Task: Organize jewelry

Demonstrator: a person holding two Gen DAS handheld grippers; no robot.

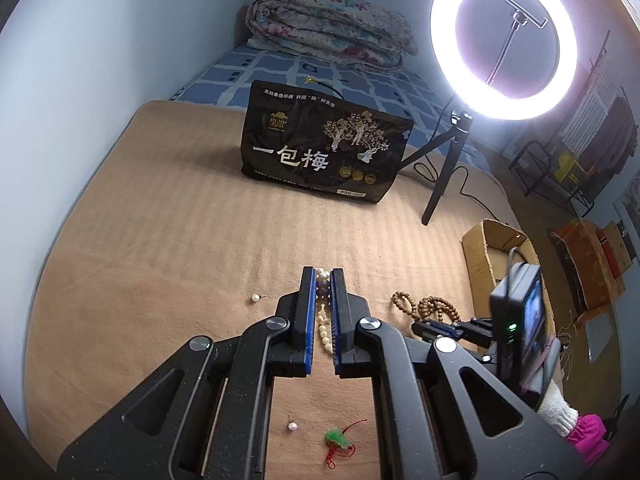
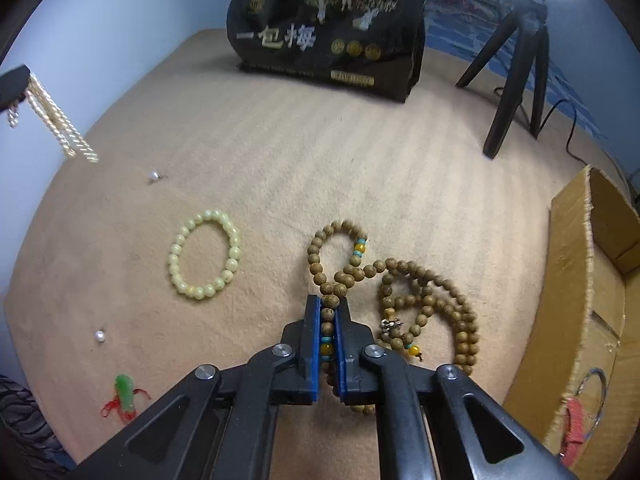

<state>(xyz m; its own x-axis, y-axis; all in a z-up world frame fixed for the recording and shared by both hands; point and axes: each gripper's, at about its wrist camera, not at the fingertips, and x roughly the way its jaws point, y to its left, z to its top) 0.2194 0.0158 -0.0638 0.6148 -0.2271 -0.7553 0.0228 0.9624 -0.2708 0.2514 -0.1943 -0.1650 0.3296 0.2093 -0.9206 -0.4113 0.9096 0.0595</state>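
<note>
My left gripper (image 1: 323,276) is shut on a cream pearl necklace (image 1: 323,328); in the right wrist view that necklace (image 2: 60,120) hangs from its tip above the blanket. My right gripper (image 2: 329,304) is shut on a brown wooden bead string (image 2: 424,300) that lies coiled on the tan blanket (image 2: 280,160). A pale yellow bead bracelet (image 2: 206,254) lies to the left of it. Two pearl studs (image 2: 154,177) (image 2: 99,336) and a green jade pendant on red cord (image 2: 125,394) lie further left.
An open cardboard box (image 2: 580,300) stands at the right edge of the blanket. A black snack bag (image 2: 324,28) stands at the back, with a ring light (image 1: 504,40) on a tripod (image 2: 516,76) beside it. A wall runs along the left.
</note>
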